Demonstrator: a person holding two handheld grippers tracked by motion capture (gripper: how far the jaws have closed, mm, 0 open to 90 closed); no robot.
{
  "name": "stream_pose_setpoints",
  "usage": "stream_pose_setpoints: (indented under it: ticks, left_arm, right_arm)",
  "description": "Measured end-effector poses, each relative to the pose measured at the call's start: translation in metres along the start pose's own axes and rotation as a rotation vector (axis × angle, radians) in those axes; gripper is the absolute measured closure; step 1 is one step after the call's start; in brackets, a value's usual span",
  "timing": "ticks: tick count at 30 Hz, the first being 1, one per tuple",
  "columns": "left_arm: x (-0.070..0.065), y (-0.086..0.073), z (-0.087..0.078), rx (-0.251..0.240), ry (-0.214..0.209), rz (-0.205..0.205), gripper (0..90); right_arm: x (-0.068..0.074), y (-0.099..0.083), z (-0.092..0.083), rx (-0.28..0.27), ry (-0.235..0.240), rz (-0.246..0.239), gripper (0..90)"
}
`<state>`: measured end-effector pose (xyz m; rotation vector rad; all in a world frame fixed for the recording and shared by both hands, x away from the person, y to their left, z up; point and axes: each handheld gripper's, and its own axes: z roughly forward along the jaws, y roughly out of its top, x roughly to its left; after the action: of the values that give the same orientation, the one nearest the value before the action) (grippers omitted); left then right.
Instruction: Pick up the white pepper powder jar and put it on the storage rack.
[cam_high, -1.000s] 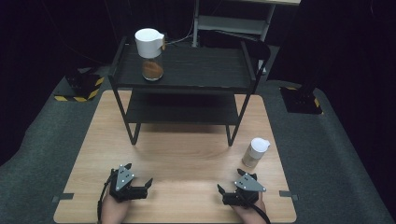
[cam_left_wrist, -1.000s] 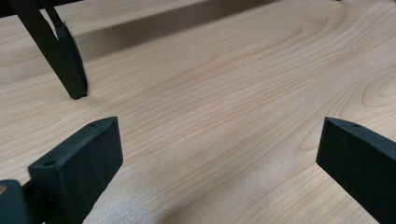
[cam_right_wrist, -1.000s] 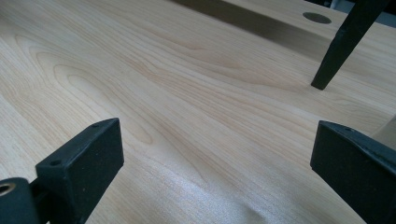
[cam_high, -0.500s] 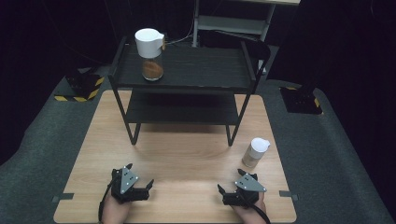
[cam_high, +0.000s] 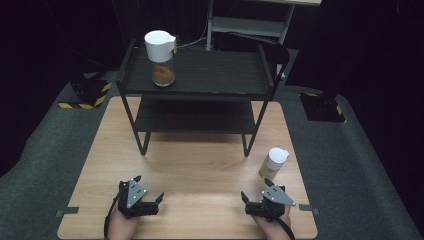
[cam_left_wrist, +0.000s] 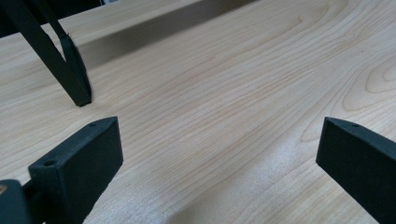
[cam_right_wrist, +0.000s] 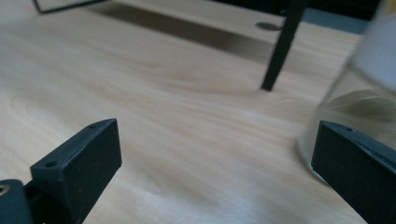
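Because it looks like glass, the small jar (cam_high: 274, 163) is likely hard, smooth, a bit slippery, and could break; its round sides below the white cap seem best to hold. It stands on the table (cam_high: 200, 165) just beyond the right gripper (cam_high: 260, 197). Both the right gripper and the left gripper (cam_high: 148, 191) have jaws spread wide, holding nothing.

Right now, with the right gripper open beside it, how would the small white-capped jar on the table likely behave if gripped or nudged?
The small jar looks like clear glass, so probably rigid, smooth and breakable. It stands upright, taller than wide, with little filling at the bottom: likely light, and a nudge near its cap may tip it. The right gripper should close low on its body.
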<state>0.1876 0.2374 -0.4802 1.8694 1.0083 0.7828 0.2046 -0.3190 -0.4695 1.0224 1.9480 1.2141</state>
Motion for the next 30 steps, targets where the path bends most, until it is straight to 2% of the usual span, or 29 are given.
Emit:
stream_pose_setpoints:
  ticks: [3, 5, 9, 14, 25, 30]
  left_arm:
    - [0.003, 0.0, 0.0, 0.0, -0.005, -0.016, 0.7]
    - [0.003, -0.001, 0.0, -0.003, -0.006, -0.02, 0.8]
    - [0.002, 0.0, 0.0, -0.002, -0.009, -0.003, 0.7]
    - [0.002, 0.0, 0.0, -0.001, -0.006, -0.004, 0.8]
    - [0.003, -0.001, 0.0, -0.002, -0.013, -0.018, 0.8]
    - [0.005, -0.001, -0.001, -0.002, -0.018, -0.022, 0.8]
  right_arm:
    - [-0.003, -0.001, -0.003, -0.016, -0.02, 0.006, 1.1]
    - [-0.005, -0.003, -0.007, -0.033, -0.054, 0.015, 1.1]
    - [-0.009, -0.005, -0.011, -0.05, -0.075, 0.021, 1.1]
    - [-0.013, -0.007, -0.012, -0.07, -0.107, 0.037, 1.0]
    - [-0.038, -0.004, -0.006, -0.087, -0.114, 0.145, 1.2]
    - [-0.045, -0.005, 0.0, -0.088, -0.131, 0.144, 1.5]
